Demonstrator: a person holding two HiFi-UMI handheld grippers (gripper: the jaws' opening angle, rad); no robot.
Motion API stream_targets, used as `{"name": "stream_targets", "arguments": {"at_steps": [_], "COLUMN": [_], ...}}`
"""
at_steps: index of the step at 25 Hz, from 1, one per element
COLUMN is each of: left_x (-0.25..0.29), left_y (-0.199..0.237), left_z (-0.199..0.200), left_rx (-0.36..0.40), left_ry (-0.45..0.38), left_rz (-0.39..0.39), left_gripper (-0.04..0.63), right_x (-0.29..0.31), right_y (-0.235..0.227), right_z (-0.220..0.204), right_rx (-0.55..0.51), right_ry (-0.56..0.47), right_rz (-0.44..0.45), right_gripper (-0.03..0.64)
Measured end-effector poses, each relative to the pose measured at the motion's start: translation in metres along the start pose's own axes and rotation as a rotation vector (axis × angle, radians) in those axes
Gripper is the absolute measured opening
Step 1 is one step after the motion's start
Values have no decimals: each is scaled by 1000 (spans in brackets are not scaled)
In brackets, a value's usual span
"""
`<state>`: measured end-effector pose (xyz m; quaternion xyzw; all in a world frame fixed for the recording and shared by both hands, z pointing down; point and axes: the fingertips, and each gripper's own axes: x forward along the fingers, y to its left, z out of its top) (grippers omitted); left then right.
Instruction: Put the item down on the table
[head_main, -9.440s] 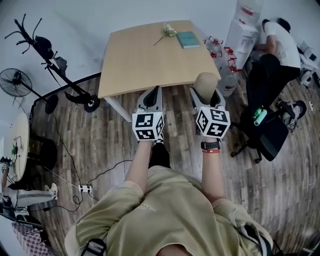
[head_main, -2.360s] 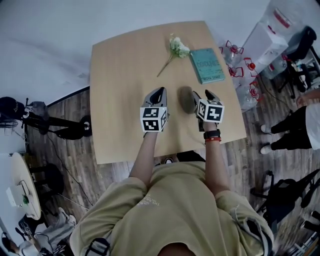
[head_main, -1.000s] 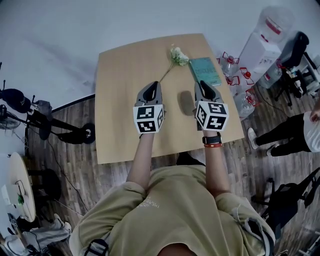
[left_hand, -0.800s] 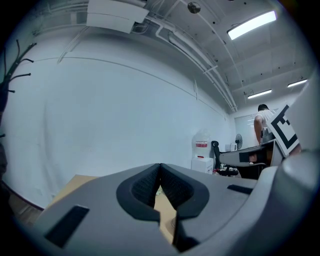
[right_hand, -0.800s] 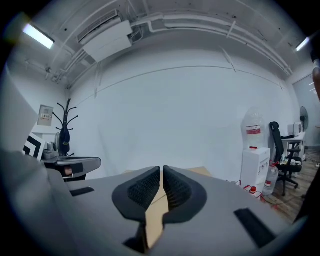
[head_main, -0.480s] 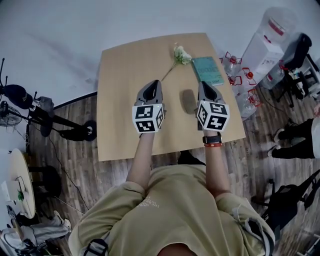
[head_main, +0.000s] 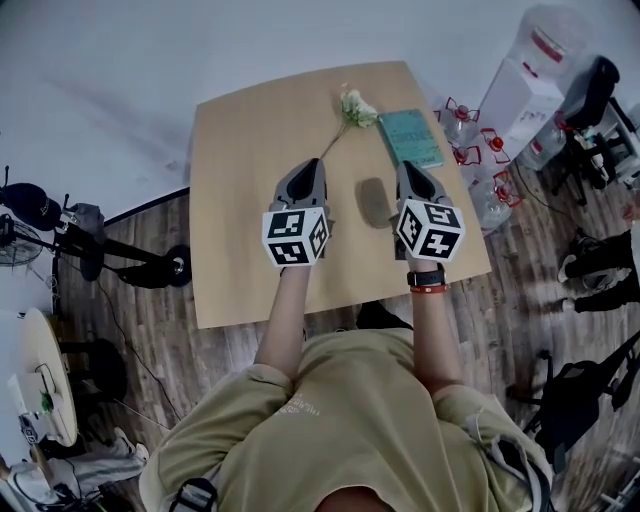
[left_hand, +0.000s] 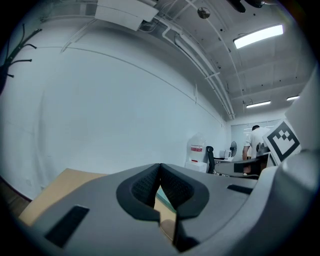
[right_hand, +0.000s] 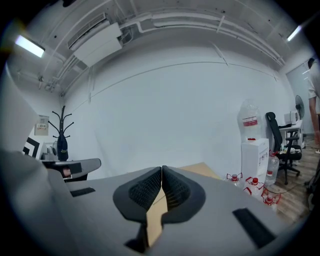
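A tan-grey oval item (head_main: 374, 203) lies on the wooden table (head_main: 240, 180), between my two grippers and touched by neither. My left gripper (head_main: 312, 166) hovers over the table to the item's left; in the left gripper view (left_hand: 160, 168) its pads meet with nothing between them. To the item's right is my right gripper (head_main: 408, 169), and in the right gripper view (right_hand: 161, 170) its jaws are shut and empty as well. Both grippers point about level toward the far wall.
A white flower (head_main: 350, 106) and a teal book (head_main: 411, 138) lie at the table's far right. A water dispenser (head_main: 520, 90) and water bottles (head_main: 470, 130) stand on the floor to the right. A scooter (head_main: 90, 245) stands at the left.
The item, carried in my right gripper at first, now lies on the table with that gripper drawn back from it. Over the last second both grippers have hardly moved.
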<state>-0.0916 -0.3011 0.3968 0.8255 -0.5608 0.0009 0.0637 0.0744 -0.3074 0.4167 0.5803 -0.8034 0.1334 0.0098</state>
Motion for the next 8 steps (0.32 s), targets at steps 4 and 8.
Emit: {"name": "stream_targets", "arguments": {"at_steps": [4, 8], "left_x": [20, 44], "left_y": [-3, 5], "left_z": [-13, -27], "left_rx": [-8, -13], "left_ry": [26, 54], "left_rz": [-31, -71], "left_gripper": [23, 23], "right_x": [13, 39], "right_y": [-11, -14], "right_z": [0, -5], "right_rx": [37, 45], "right_ry": [5, 27], "right_rz": [5, 9], "right_gripper": [17, 17]}}
